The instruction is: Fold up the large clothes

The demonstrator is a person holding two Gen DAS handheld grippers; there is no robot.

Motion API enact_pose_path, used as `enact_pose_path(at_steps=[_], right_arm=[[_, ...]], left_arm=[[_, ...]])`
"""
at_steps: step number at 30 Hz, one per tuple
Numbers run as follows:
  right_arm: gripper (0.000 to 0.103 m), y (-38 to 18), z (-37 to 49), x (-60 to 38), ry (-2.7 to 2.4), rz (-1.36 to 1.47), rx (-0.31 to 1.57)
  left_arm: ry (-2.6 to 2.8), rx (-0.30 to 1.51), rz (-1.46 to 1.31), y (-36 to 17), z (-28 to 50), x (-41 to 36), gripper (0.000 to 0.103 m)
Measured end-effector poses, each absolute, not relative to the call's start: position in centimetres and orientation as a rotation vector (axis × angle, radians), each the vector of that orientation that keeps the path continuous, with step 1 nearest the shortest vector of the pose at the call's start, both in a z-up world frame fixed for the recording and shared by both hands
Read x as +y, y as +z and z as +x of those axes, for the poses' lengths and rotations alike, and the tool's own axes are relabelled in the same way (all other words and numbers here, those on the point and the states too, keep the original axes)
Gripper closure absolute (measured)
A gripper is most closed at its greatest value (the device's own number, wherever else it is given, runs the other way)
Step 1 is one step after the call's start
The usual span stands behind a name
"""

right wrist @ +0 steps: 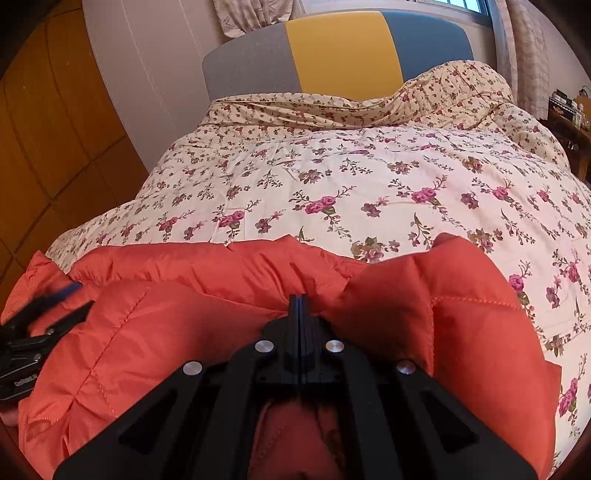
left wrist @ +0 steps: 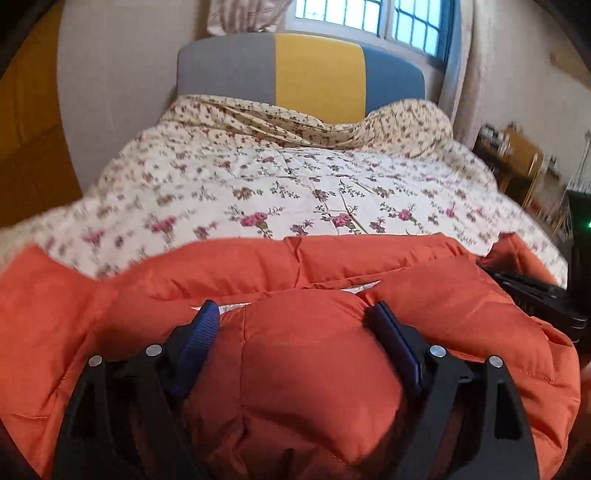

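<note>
An orange puffer jacket (left wrist: pixel 306 354) lies bunched at the near end of a bed; it also fills the lower right wrist view (right wrist: pixel 166 317). My left gripper (left wrist: pixel 295 321) is open, its blue-padded fingers (left wrist: pixel 199 332) spread around a puffy fold of the jacket. My right gripper (right wrist: pixel 300 301) is shut, its tips pressed into a jacket crease; fabric pinched between them seems likely. The right gripper shows at the right edge of the left wrist view (left wrist: pixel 535 299), and the left gripper at the left edge of the right wrist view (right wrist: pixel 40 325).
The bed carries a floral quilt (left wrist: pixel 295 184), bunched up near the grey, yellow and blue headboard (left wrist: pixel 317 74). A window (left wrist: pixel 369 18) is behind it. A wooden side table (left wrist: pixel 517 162) with clutter stands right. Wooden panelling (right wrist: pixel 44 147) is left.
</note>
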State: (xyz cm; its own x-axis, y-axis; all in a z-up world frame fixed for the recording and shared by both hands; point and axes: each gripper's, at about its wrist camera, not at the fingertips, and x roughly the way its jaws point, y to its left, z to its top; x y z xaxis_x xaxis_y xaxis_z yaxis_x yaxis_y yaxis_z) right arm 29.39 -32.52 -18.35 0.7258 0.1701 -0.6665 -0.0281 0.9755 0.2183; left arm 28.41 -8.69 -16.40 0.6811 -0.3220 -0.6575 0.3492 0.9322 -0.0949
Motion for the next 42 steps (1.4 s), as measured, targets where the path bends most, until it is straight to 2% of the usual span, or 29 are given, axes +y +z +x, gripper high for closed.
enact_pose_path(at_steps=[6, 10, 14, 22, 23, 26, 36, 42], right_arm=[[0.102, -17.1, 28.6, -32.5, 0.084, 0.191, 0.753], [0.09, -13.5, 23.3, -31.4, 0.095, 0.179, 0.632], [0.088, -12.5, 20.0, -29.4, 0.14, 0.144, 0.594], [0.09, -15.3, 25.8, -26.1, 0.144, 0.07, 0.734], [0.092, -15.8, 26.5, -26.3, 0.148, 0.084, 0.749], [0.093, -17.1, 27.5, -27.4, 0.171, 0.119, 0.759], [0.094, -18.1, 27.4, -28.0, 0.185, 0.168, 0.723], [0.084, -15.2, 25.8, -29.2, 0.195, 0.19, 0.685]], left_arm=[[-0.366, 0.748, 0.054, -16.9, 28.4, -9.4, 0.019], [-0.362, 0.765, -0.007, -14.7, 27.2, -8.2, 0.019], [-0.257, 0.682, -0.079, -12.0, 25.2, -4.8, 0.016], [-0.053, 0.684, 0.122, -12.7, 28.9, -2.1, 0.016], [-0.046, 0.702, 0.14, -13.3, 29.6, -1.9, 0.013], [-0.094, 0.729, 0.094, -15.0, 31.0, -0.8, 0.007], [-0.122, 0.726, 0.014, -16.9, 31.8, -0.7, 0.006], [-0.09, 0.753, 0.051, -14.7, 30.3, -1.0, 0.006]])
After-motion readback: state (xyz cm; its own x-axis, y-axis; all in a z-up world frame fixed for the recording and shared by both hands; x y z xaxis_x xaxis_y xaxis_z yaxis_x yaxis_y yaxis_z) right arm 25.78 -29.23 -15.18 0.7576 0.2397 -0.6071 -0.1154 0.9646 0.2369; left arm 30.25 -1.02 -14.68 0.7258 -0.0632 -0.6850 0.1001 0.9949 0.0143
